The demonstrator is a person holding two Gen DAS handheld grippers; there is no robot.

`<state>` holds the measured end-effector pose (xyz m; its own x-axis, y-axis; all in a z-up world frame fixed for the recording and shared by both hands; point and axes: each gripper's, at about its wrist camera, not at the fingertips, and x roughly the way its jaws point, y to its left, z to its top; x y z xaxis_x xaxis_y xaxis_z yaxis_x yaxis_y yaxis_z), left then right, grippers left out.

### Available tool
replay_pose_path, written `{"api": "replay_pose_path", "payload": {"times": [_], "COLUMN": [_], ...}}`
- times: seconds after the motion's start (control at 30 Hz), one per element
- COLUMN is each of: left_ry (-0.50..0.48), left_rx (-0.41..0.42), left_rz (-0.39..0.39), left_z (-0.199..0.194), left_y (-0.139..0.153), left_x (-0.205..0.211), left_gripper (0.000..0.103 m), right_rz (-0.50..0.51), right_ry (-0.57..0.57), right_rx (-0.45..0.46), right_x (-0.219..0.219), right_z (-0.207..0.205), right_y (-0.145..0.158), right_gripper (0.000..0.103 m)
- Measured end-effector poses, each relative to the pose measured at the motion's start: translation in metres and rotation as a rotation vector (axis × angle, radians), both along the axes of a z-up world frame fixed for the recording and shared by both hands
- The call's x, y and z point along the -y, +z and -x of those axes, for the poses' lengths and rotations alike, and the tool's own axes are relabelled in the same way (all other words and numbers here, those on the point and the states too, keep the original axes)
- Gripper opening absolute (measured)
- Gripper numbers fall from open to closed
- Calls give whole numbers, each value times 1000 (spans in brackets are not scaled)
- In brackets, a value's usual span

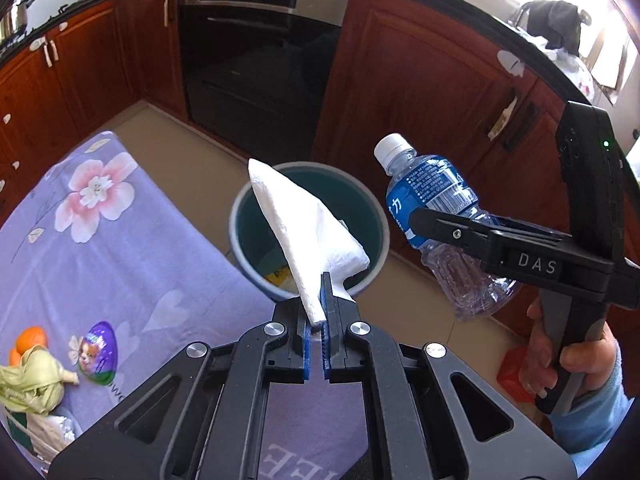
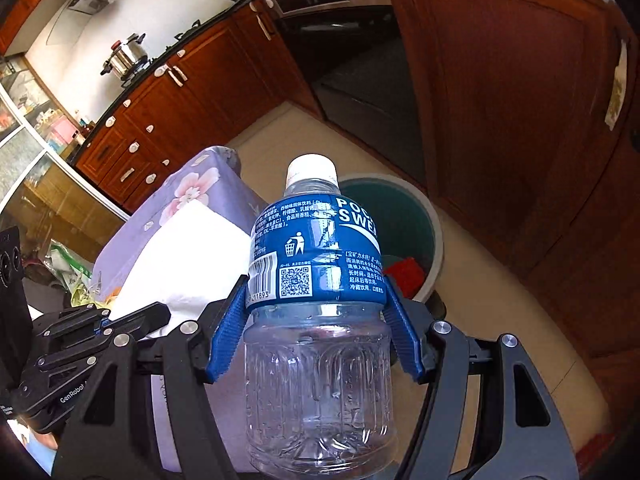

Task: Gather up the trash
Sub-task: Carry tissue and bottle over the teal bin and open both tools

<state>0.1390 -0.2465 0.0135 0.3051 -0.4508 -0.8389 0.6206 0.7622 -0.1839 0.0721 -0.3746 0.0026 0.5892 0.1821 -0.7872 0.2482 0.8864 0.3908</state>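
With the left claw (image 1: 325, 280) pinching the tissue (image 1: 308, 236) above the bin (image 1: 244, 200) off the surface's corner and the right claw (image 2: 316, 292) clamping the bottle (image 2: 316, 300) beside it, centre each over the opening before letting go.

Landmark: round bin (image 1: 240, 216), pale rim, dark green inside, on floor just beside cloth-covered table; scraps at bottom, red piece among them.

White paper napkin (image 1: 308, 224): folded into pointed wedge, clamped at lower corner, tip raised, hanging over bin's mouth.

Clear plastic bottle (image 2: 316, 280): white cap on, blue label, looks empty, clamped across label, tilted, right of bin, near rim.
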Motion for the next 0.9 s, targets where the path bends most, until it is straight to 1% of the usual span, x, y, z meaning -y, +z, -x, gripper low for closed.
{"api": "replay_pose_path", "payload": {"times": [0.17,0.27,0.37,0.4,0.47,0.5,0.53,0.57,0.67,0.77,0.83,0.9], "left_ry": [-19,-18,-12,-8,2,13,24,28,35,57,69,79], "left_rx": [-66,-103,-149,-160,-169,-158,-142,-130,-130,-135,-136,-122], "left_rz": [-34,-54,-54,-56,-61,-62,-59,-54,-63,-71,-73,-74], "left_z": [-25,-41,-58,-62,-69,-72,-73,-73,-76,-79,-78,-73], "left_y": [-31,-49,-64,-68,-74,-74,-74,-73,-73,-74,-75,-72], "left_x": [35,49,58,59,62,61,57,55,51,43,37,37], "left_gripper": [5,5,6,8,31,58,69,70,75,83,94,97], "right_rz": [-6,1,8,9,11,10,9,8,5,1,1,2], "right_ry": [-19,-22,-22,-22,-20,-19,-17,-16,-13,-8,-4,1], "right_rx": [-48,-64,-77,-81,-90,-93,-97,-101,-114,-127,-131,-134], "right_x": [18,24,28,30,30,33,34,35,32,31,29,28], "right_z": [-16,-26,-38,-41,-50,-49,-52,-54,-60,-65,-68,-70], "right_y": [-21,-28,-32,-34,-37,-40,-42,-44,-51,-56,-59,-60], "right_gripper": [62,62,62,62,62,62,62,62,62,62,62,62]}}
